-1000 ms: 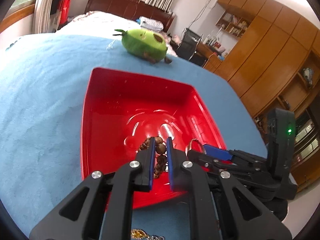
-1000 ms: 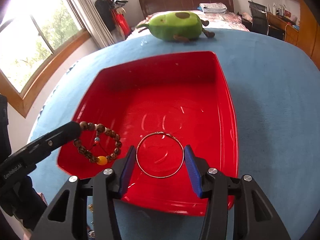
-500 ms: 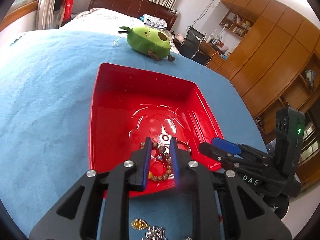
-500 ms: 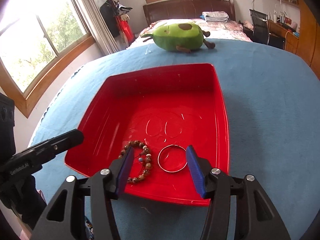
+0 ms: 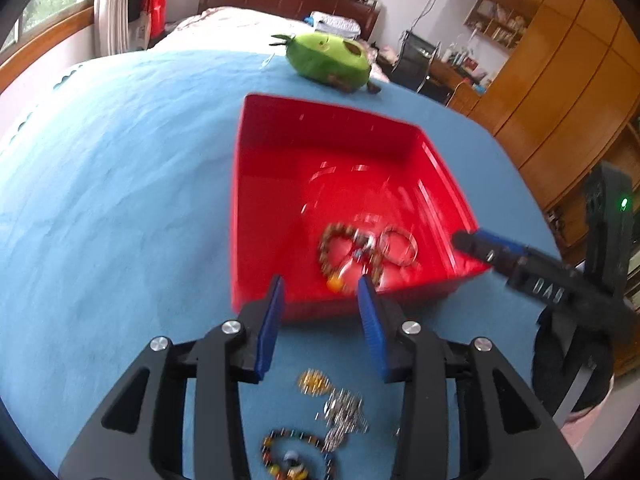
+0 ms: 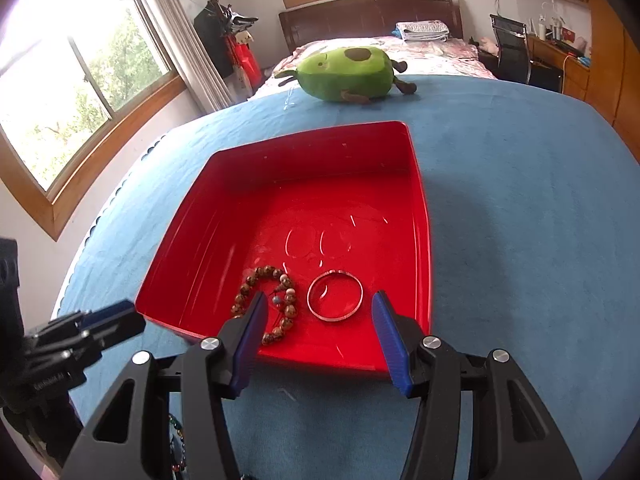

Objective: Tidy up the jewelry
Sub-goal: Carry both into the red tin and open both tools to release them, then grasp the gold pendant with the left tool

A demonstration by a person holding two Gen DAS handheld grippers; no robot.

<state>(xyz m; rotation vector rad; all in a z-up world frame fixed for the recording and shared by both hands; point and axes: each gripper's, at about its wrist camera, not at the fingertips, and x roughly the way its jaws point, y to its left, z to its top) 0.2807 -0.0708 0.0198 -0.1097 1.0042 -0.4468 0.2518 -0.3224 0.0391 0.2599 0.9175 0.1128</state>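
**Bracelets in tray, both grippers spread**

The left gripper hangs spread and empty just before the red plastic tray. Inside lie the brown wooden bead bracelet and, beside it, the silver metal bangle. The right gripper is spread too, holding nothing.

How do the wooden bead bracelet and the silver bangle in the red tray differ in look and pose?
The wooden bead bracelet is a string of brown beads with a few coloured ones; the silver bangle is one smooth metal band. The bracelet lies in a loose, uneven loop, while the bangle keeps a clean circle. The bracelet sits left of the bangle in the right wrist view. Both lie flat near the front wall of the red tray, with no gripper holding them.
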